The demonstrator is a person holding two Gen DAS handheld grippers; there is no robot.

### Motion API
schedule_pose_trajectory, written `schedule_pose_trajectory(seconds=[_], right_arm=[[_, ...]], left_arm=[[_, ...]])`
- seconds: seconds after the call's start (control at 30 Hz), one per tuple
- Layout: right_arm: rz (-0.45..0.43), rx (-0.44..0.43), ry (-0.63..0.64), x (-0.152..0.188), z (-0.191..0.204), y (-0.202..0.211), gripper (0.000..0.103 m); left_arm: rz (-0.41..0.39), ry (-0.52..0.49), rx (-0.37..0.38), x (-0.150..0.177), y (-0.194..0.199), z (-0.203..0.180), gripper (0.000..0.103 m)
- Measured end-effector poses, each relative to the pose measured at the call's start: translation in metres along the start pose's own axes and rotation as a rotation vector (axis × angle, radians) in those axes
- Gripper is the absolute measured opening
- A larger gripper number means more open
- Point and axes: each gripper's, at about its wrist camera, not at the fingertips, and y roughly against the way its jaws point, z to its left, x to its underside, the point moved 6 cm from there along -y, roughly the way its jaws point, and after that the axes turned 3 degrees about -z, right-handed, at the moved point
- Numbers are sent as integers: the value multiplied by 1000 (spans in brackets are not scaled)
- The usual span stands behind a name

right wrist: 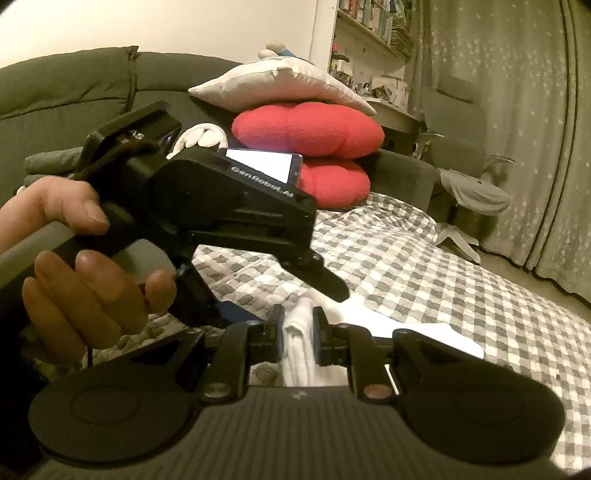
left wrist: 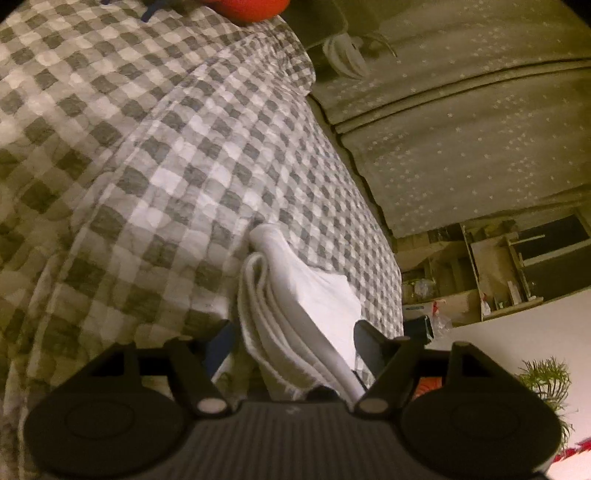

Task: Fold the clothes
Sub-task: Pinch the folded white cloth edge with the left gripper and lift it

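checked bedspread (right wrist: 424, 266) – star-print curtain (right wrist: 517, 110) – bookshelf (right wrist: 369, 26) – dim light

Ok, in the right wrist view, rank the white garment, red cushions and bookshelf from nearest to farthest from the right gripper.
1. White garment: pinched in the right gripper.
2. Red cushions: stacked mid-bed, beyond it.
3. Bookshelf: on the back wall, upper right.

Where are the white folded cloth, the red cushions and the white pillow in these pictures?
white folded cloth (left wrist: 295, 314): left wrist view, on its stacked folded edges.
red cushions (right wrist: 308, 129): right wrist view, on the upper cushion's front.
white pillow (right wrist: 273, 83): right wrist view, on its top face.
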Motion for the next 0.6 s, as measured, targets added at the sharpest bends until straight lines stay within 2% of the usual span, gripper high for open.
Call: schedule_pose_trajectory(seconds=[0.2,0.33,0.43,0.6], right_arm=[[-11,5,2,-2,-1,1,17],[-7,-1,14,0,1,0,17],[-1,-8,26,1,3,0,17],[15,-24,45,6,10,-3,17]], left_arm=[[27,-53,-3,9,-11,-12,73],[23,-98,-35,11,-17,-17,70],[14,-136,-50,10,-18,-20,60],[-8,-169,-77,6,-18,-22,34]])
